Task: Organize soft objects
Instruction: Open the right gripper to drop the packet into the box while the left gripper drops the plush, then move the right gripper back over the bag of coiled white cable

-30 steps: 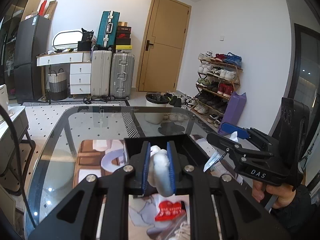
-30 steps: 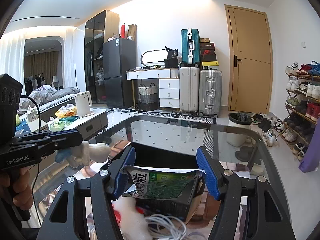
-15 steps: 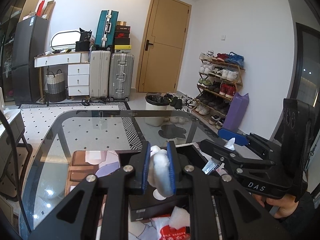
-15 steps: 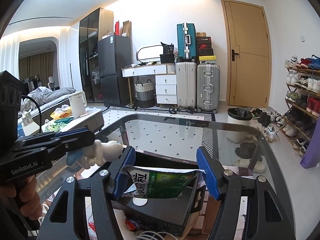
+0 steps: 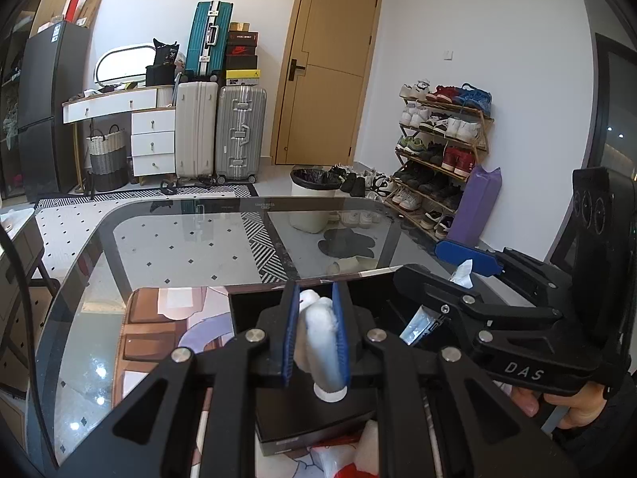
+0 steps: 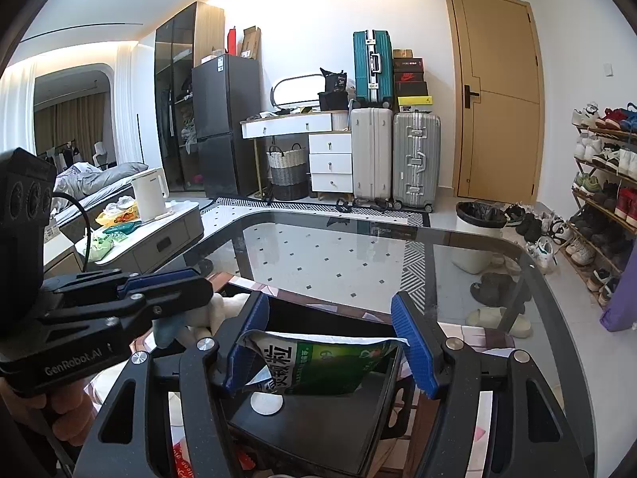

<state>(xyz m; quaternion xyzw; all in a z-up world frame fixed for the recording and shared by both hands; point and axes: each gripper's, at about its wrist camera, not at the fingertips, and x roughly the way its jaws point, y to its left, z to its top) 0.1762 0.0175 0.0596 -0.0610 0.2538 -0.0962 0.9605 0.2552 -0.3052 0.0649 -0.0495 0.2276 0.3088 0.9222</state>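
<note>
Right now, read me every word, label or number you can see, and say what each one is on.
"DAS": on the right gripper, seen from the left wrist.
"GenRobot.AI": on the left gripper, seen from the right wrist.
Nike swoosh: on a stacked shoebox.
Green packet in the right gripper: large Chinese print, partly folded, not readable.
Fridge sticker and other shoebox labels: too small.
</note>
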